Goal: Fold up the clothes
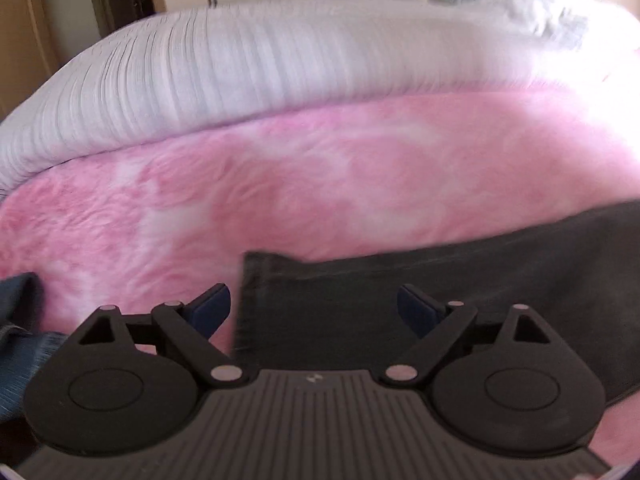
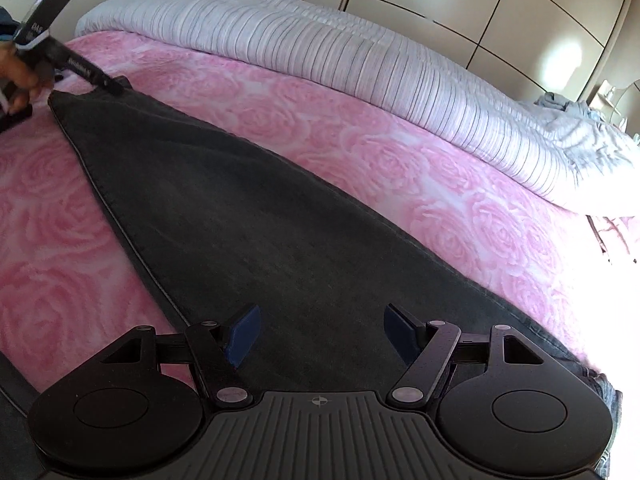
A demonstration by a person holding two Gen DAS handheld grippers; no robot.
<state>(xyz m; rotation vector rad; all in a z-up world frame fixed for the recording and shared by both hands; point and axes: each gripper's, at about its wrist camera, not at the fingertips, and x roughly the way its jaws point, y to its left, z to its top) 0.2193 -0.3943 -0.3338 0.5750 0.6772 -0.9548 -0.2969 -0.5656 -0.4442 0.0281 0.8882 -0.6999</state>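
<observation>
Lying flat on the pink rose-patterned blanket (image 2: 360, 136) of the bed is a dark grey garment (image 2: 248, 216), smooth, with a seamed edge; left gripper (image 1: 314, 312) spread over its corner, pinching nothing; right gripper (image 2: 320, 334) spread above it; near end cut off; left view blurred.

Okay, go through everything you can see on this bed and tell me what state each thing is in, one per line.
Dark garment: spread flat on the pink blanket, not gripped.
Left gripper: open, over the garment's corner.
Right gripper: open, above the garment, holding nothing.
Pink blanket: laid flat under the garment.
Striped duvet: bunched up behind the blanket.
</observation>
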